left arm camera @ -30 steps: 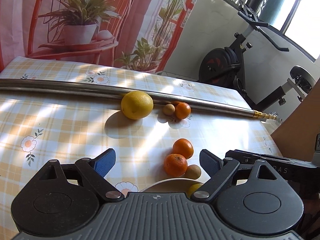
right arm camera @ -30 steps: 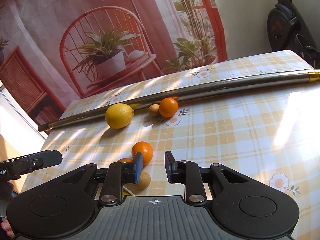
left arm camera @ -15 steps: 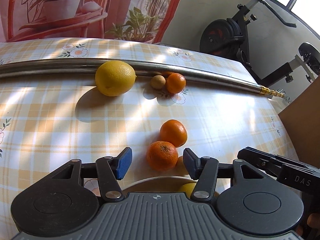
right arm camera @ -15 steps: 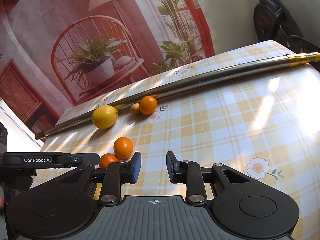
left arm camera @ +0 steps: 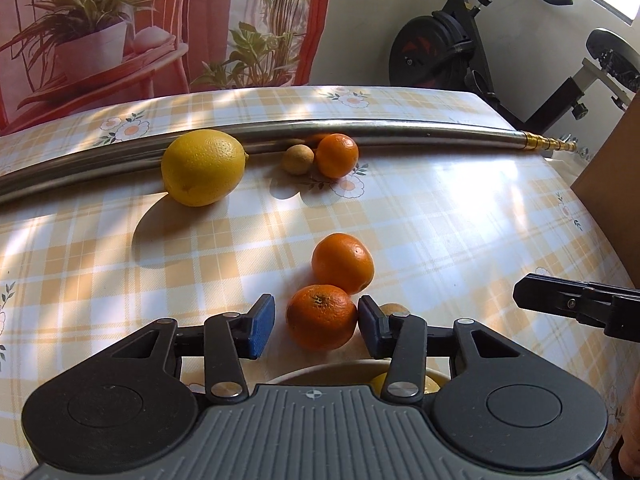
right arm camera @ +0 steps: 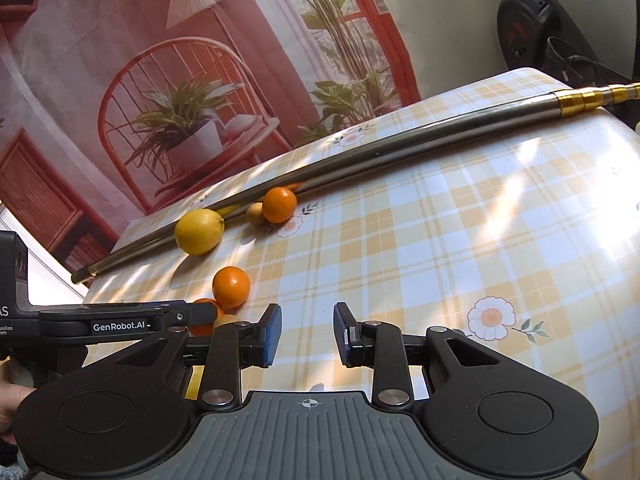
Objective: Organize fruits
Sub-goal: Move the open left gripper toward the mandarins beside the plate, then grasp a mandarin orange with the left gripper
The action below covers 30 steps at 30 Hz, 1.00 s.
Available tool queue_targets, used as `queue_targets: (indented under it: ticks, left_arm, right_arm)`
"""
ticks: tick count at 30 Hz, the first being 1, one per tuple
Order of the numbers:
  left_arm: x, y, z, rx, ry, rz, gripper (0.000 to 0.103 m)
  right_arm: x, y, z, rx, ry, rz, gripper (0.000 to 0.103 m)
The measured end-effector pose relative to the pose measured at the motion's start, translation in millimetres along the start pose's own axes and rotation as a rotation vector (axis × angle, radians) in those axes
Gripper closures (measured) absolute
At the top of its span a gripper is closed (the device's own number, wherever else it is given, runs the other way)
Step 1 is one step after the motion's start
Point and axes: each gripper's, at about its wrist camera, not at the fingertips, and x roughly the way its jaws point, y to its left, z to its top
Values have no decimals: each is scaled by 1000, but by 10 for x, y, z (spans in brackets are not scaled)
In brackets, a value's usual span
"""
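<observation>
On the far left of the left wrist view a large yellow lemon [left arm camera: 203, 166] rests against a long steel tube [left arm camera: 380, 130] that lies across the surface [left arm camera: 460, 220], which is covered in an orange-and-white checked cloth printed with daisies. To the right of the lemon a small tan round fruit [left arm camera: 297, 160] sits touching a small mandarin [left arm camera: 337, 155], both against the tube. Nearer the camera, around the middle, a second mandarin [left arm camera: 343, 263] touches a third mandarin [left arm camera: 322, 317], which lies on the cloth between the pads of the left gripper [left arm camera: 317, 327]. Its jaws are closing around that fruit: the right-hand pad is at or almost at the peel, while a clear gap shows beside the blue left-hand pad, so the fruit is not clamped. Just behind the right-hand finger another small tan fruit [left arm camera: 394, 309] peeks out, and below the fingers the pale rim of a bowl [left arm camera: 320, 372] shows with something yellow inside. At the right edge the dark body of the right gripper [left arm camera: 580, 306] reaches in above the cloth. In the right wrist view the right gripper [right arm camera: 307, 334] has its blue pads set a narrow way apart with nothing between them, only bare checked cloth beyond, and the fruit cluster lies off to its left.
</observation>
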Motion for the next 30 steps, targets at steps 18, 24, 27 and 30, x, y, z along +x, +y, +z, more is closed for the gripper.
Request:
queue_targets:
  ticks: [18,24,27,30]
  left_arm:
    - [-187,114,-42,80,-43,9,63]
    - [-383,306,-97,50,-77,65,63]
    - [-525,441,-145,20,-107,84,63]
    - [-665,557,-207,-16,-142,86,63]
  right_arm:
    - [-74,-44,17,11,-12,38,72]
    - [-127,-23,53,4,-15,26,72]
    - [-206,0,77,-4,-32,26,72]
    - [-267,76,106,-34,-27,14,71]
